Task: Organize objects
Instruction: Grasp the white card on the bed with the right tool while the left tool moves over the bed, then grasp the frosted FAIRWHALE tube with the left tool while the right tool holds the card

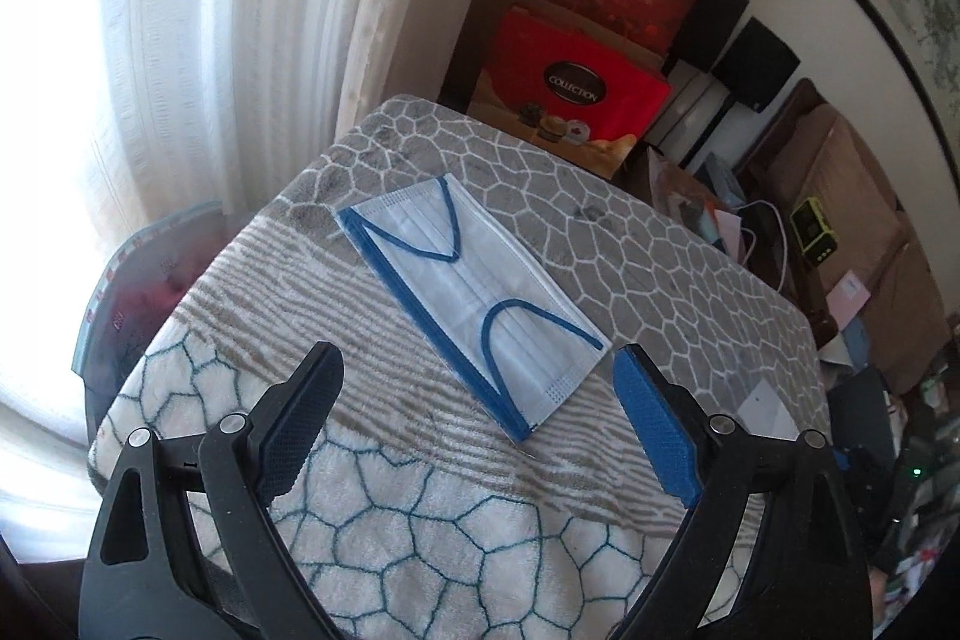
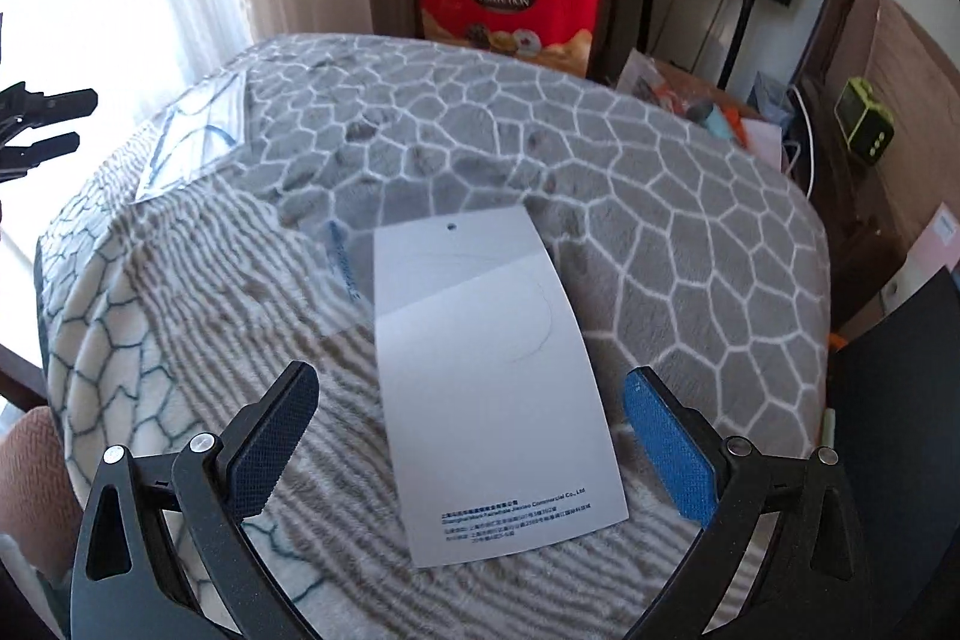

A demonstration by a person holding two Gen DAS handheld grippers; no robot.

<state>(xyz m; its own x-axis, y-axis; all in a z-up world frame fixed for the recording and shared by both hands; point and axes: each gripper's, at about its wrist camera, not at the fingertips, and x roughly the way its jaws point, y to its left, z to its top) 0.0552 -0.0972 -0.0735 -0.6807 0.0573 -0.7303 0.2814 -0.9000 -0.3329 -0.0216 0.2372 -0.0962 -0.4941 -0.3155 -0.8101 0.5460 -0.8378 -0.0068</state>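
Both claws wide open, empty: left claw over mask, right claw over card.

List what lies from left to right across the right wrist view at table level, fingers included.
Left gripper at the frame edge → face mask in clear wrap → dark finger pad of the right gripper → white packet → blue finger pad → green device.

Right claw open over white card on patterned blanket; mask far left.
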